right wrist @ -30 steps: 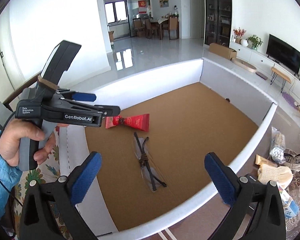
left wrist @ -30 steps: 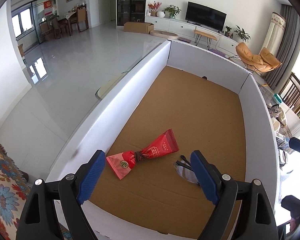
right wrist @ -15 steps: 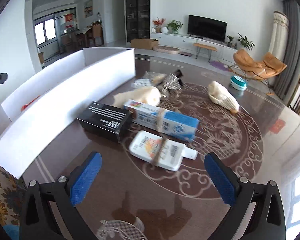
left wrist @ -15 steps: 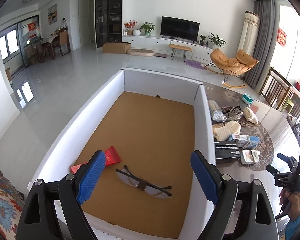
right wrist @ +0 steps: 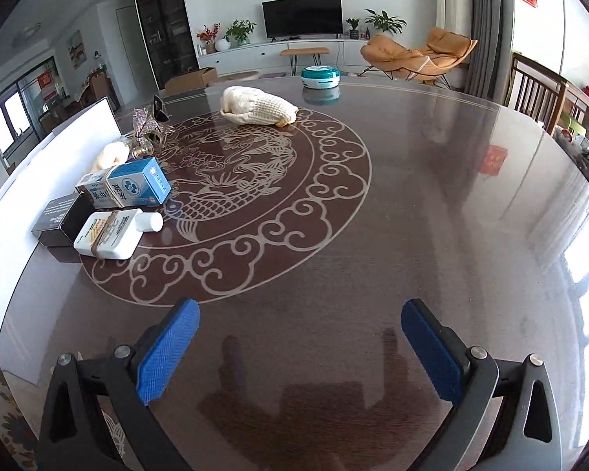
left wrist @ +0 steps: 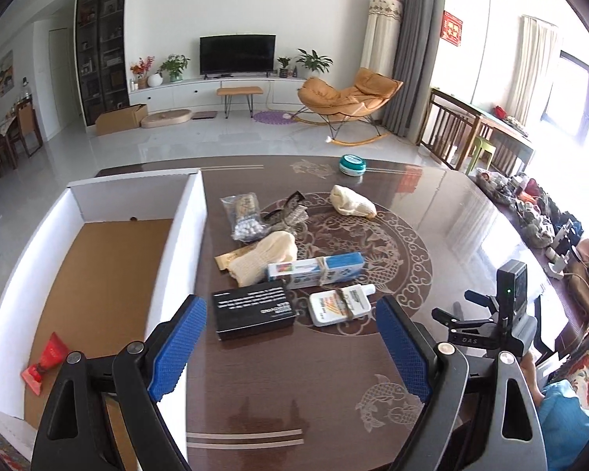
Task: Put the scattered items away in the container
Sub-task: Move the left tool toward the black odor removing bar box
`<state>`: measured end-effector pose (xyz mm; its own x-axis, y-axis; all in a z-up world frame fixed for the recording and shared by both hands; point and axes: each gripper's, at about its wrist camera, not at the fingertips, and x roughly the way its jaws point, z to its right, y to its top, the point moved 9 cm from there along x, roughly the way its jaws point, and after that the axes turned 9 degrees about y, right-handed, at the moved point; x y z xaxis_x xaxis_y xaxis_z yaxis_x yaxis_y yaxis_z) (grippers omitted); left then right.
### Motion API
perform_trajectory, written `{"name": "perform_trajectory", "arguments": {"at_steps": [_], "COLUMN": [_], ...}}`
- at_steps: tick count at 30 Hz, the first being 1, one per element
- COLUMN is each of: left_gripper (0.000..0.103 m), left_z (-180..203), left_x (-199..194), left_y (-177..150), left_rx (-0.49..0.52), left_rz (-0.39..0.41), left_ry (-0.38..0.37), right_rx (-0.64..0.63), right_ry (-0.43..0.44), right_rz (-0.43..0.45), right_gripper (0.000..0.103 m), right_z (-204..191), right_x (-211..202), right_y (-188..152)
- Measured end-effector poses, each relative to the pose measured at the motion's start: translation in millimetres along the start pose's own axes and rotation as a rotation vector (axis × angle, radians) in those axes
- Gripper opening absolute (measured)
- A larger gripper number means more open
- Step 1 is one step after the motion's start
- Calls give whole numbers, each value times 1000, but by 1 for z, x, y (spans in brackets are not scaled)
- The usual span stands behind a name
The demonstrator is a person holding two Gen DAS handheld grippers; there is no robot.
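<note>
Left wrist view looks down over a dark patterned tabletop (left wrist: 432,243) with the white-walled cardboard box (left wrist: 184,235) along its left edge; only a red sachet (left wrist: 45,361) shows in the box's near corner. The rest waits in a cluster just beside the box wall: a black carton (left wrist: 253,310), a white bottle (left wrist: 339,304) bound with twine, a blue-and-white box (left wrist: 316,269), a cream knitted glove (left wrist: 267,257), a clear bag of beads (left wrist: 245,216), and a second glove (left wrist: 351,202) nearer the far edge beside a teal tin (left wrist: 352,165). The cartons look stiff and light, best pinched across their narrow sides; the bottle is smooth and may slip, so I'd take it across the flat body by the twine. The gloves are soft and will squash anywhere. The left tongs (left wrist: 290,349) are spread wide with nothing between them, tilted down above the black carton. The right tongs (right wrist: 300,349) are likewise spread and empty, angled down over bare tabletop near its front edge, well apart from the cluster.
</note>
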<state>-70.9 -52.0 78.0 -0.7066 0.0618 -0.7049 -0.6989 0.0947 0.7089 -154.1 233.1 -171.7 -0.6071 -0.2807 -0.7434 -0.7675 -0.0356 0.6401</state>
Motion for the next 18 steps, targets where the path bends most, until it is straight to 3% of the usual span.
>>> {"name": "perform_trajectory", "arguments": {"at_steps": [7, 12, 18], "left_gripper": [88, 88, 88], "left_z": [59, 65, 61], "left_x": [64, 113, 135], "left_y": [-43, -85, -116], "left_rx": [-7, -49, -12], "left_rz": [-90, -180, -222], "left_ry": [-53, -31, 31], "right_rx": [36, 48, 17], "right_ry": [18, 8, -40], "right_rz": [-2, -24, -49], "right_gripper": [103, 103, 103], "right_z": [4, 6, 2], "right_x": [1, 5, 10], "right_y": [-2, -3, -4]}}
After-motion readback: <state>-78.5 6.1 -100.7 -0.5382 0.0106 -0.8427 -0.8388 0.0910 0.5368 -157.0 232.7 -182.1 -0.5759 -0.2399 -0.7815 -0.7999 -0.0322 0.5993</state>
